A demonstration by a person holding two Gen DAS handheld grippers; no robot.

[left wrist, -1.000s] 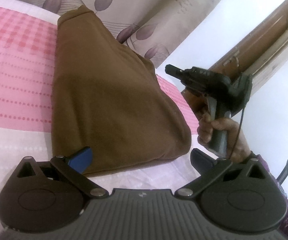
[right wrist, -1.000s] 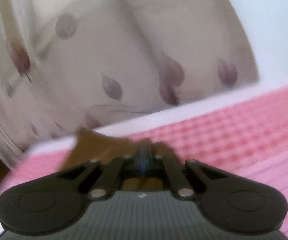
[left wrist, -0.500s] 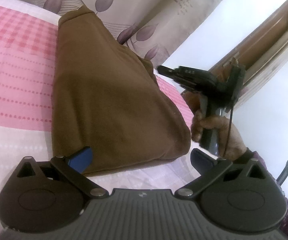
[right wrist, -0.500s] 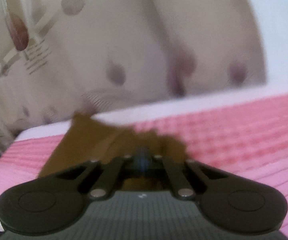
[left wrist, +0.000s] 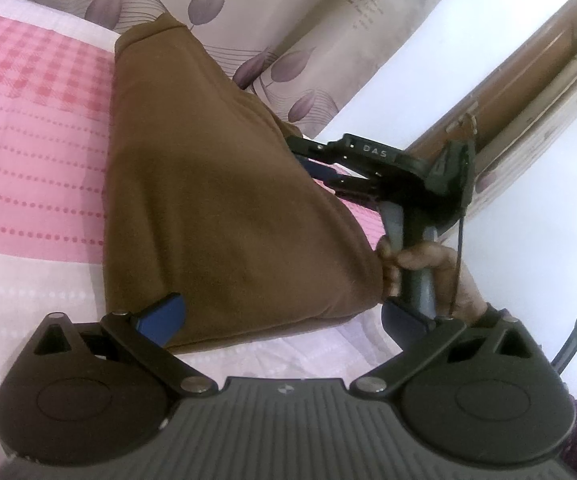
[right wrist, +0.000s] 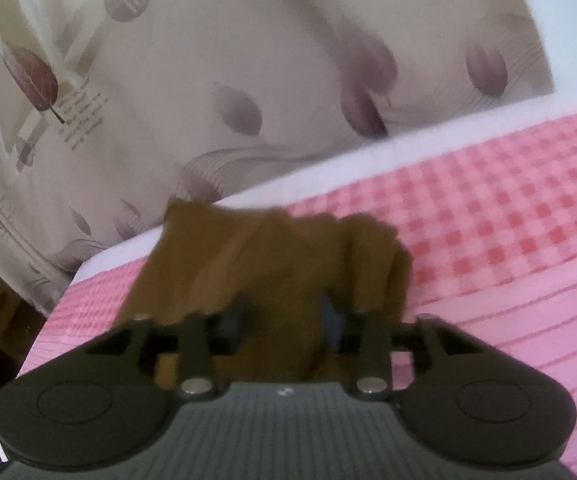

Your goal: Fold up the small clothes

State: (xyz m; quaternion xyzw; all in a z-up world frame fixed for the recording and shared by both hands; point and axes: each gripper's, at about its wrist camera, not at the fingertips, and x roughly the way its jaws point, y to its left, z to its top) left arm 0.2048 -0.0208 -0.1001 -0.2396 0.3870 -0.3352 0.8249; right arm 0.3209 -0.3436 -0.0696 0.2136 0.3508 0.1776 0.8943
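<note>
A folded brown garment (left wrist: 224, 208) lies on the pink and white bedspread (left wrist: 28, 152). My left gripper (left wrist: 284, 316) is open at the garment's near edge, with its blue left pad (left wrist: 164, 314) against the cloth. My right gripper (right wrist: 284, 316) is open with its jaws on either side of a bunched edge of the brown garment (right wrist: 272, 264). In the left wrist view the right gripper (left wrist: 308, 156) reaches in against the garment's right side, held by a hand (left wrist: 428, 268).
A leaf-patterned curtain (right wrist: 216, 80) hangs behind the bed's far edge. A white wall (left wrist: 528, 220) and a brown wooden door frame (left wrist: 528, 76) stand to the right of the bed. The pink checked bedspread (right wrist: 508, 208) extends to the right.
My right gripper has moved down and in to the garment's right edge and its jaws have opened from shut. The left gripper has stayed put.
</note>
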